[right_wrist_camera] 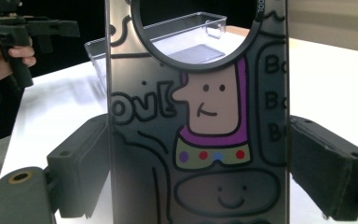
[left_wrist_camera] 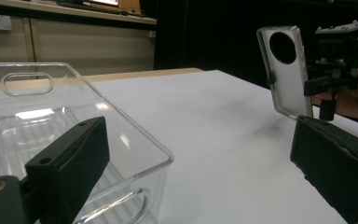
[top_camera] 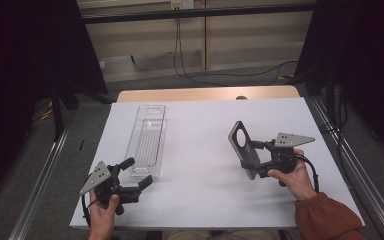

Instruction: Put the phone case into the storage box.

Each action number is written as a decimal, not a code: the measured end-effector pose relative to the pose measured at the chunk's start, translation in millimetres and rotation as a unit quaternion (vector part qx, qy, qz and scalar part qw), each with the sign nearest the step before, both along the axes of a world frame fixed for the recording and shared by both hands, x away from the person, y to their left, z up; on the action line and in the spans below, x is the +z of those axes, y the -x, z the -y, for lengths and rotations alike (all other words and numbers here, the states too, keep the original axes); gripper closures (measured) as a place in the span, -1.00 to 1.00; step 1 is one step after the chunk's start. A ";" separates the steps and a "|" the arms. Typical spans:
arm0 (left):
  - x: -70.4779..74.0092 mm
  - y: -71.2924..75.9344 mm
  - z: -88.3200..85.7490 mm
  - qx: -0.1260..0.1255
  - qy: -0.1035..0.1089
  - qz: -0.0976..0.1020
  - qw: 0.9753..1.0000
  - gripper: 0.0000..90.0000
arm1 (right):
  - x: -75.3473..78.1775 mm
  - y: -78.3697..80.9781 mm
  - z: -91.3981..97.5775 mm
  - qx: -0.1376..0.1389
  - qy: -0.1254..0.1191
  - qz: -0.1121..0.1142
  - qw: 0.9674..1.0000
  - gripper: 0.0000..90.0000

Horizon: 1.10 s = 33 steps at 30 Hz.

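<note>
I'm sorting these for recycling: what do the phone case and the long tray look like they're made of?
Phone case: probably flexible plastic, glossy and see-through, with a printed cartoon; the table shows through it. Tray: likely rigid clear plastic, such as acrylic; its glossy walls catch highlights and its ribbed floor is visible.

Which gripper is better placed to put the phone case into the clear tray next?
Right, probably. The right gripper already clamps the cartoon-printed phone case upright above the white table. The left gripper is open and holds nothing, beside the near end of the long clear plastic tray.
</note>
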<state>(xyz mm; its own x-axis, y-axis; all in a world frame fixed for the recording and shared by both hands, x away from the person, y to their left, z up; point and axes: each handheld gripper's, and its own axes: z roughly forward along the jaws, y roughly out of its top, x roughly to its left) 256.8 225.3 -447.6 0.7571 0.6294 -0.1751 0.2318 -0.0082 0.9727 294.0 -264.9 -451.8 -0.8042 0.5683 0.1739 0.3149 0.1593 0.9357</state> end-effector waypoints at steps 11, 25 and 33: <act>4.4 -2.2 18.9 -0.047 0.002 0.024 0.999 -0.98 | 0.4 7.1 -16.4 0.030 -0.011 0.004 0.999 -0.73; 11.9 -15.7 59.6 -0.115 -0.007 0.025 0.993 -0.97 | 5.3 14.0 -31.5 0.055 -0.017 0.009 0.998 -0.73; 11.3 -24.1 76.9 -0.139 -0.004 0.027 0.990 -0.98 | 1.3 13.7 -35.8 0.065 -0.020 0.007 0.998 -0.73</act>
